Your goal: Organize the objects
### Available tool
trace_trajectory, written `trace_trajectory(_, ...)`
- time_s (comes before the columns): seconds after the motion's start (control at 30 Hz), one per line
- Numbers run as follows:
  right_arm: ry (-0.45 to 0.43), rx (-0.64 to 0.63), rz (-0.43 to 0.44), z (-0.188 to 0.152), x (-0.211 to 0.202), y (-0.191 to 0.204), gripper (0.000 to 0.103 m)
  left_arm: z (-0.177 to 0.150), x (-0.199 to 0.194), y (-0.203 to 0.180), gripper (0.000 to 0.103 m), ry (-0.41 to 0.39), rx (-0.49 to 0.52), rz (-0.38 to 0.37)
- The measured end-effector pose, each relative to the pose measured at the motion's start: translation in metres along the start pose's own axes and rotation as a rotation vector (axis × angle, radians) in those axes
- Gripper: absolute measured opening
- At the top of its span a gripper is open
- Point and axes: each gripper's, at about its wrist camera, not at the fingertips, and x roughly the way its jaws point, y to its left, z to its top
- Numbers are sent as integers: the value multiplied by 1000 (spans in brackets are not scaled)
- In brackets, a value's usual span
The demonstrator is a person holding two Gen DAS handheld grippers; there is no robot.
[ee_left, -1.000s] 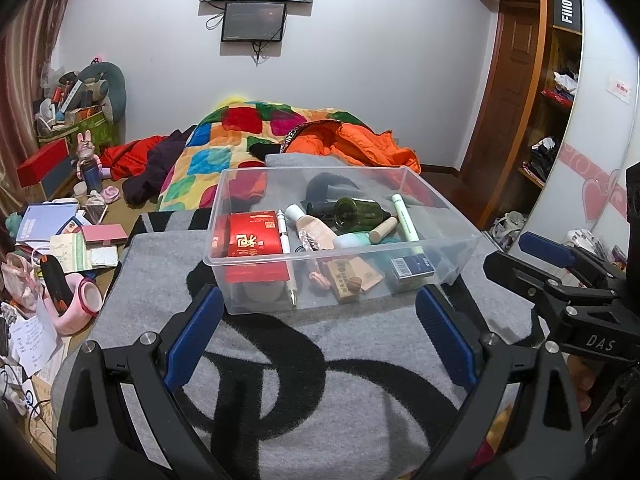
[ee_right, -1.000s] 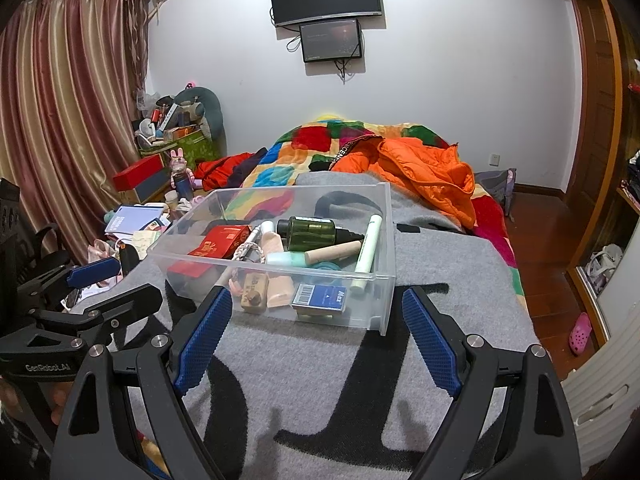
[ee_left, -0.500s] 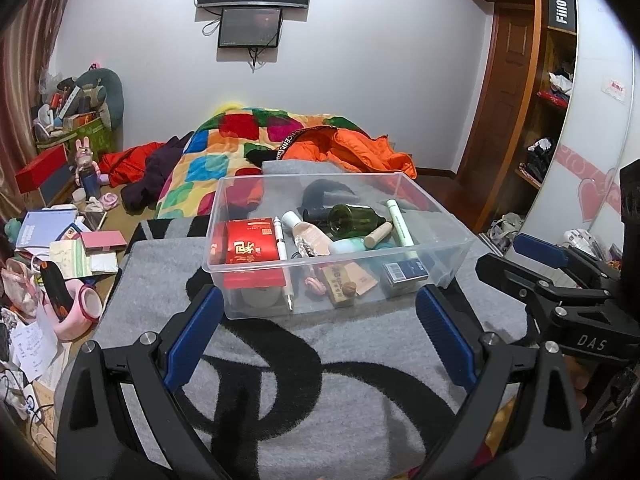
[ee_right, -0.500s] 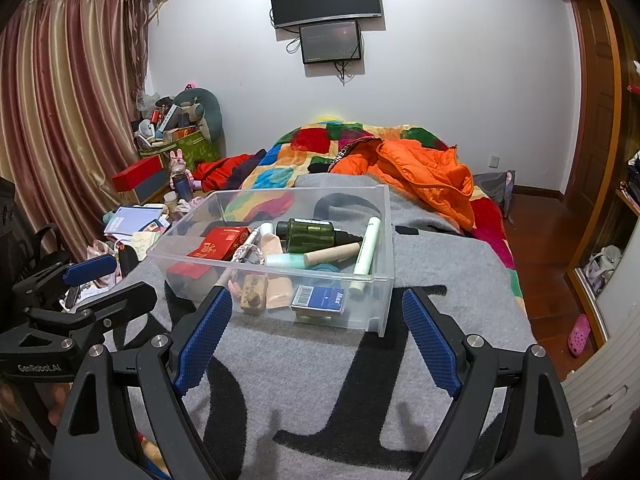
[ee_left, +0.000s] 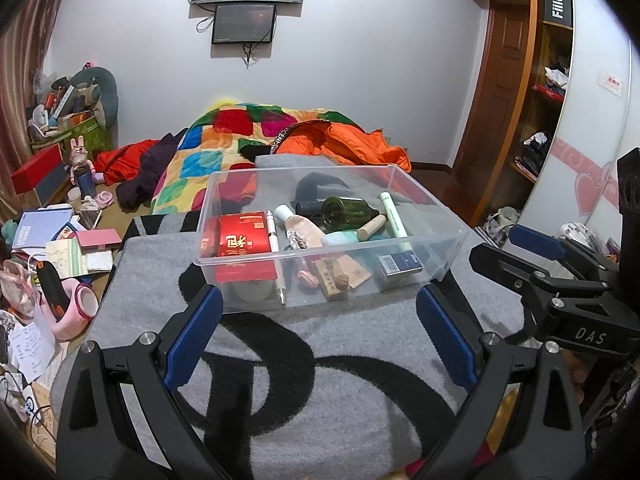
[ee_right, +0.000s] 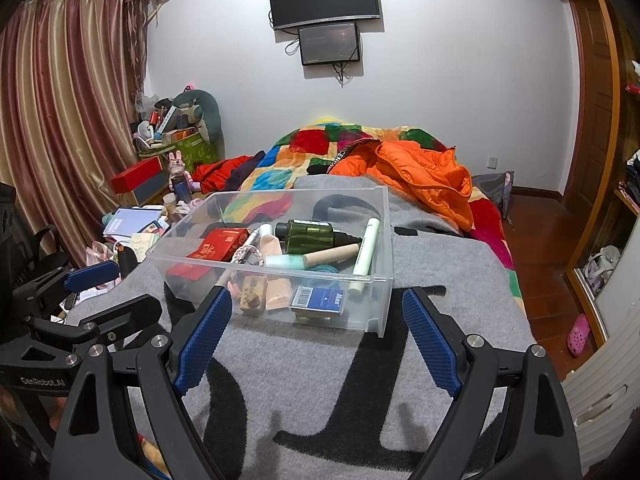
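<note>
Clear plastic bin (ee_left: 436,216) on grey blanket (ee_left: 320,380) holds red box (ee_left: 242,238), green bottle (ee_left: 348,212), blue pack (ee_left: 400,263); both tongs wide, empty.

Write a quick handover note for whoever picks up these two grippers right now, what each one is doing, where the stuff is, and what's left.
Left gripper: open, empty, hovering over the grey blanket just short of the clear bin.
Right gripper: open, empty, also just short of the bin.
Things: all seen inside the bin: red box, white pen, green bottle, pale green tube, blue pack, and small cosmetics mixed in the middle.
Done: nothing visibly grasped or taken out.
Left: probably sorting the bin's contents; the items lie jumbled and overlapping, so start with one on top, such as the green bottle.
</note>
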Motion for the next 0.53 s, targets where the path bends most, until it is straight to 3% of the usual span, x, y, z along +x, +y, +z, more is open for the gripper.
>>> trace_trajectory(0.53,10,-10,4,-3,2,4,86,-1,-3,1,98,-17,-7,7)
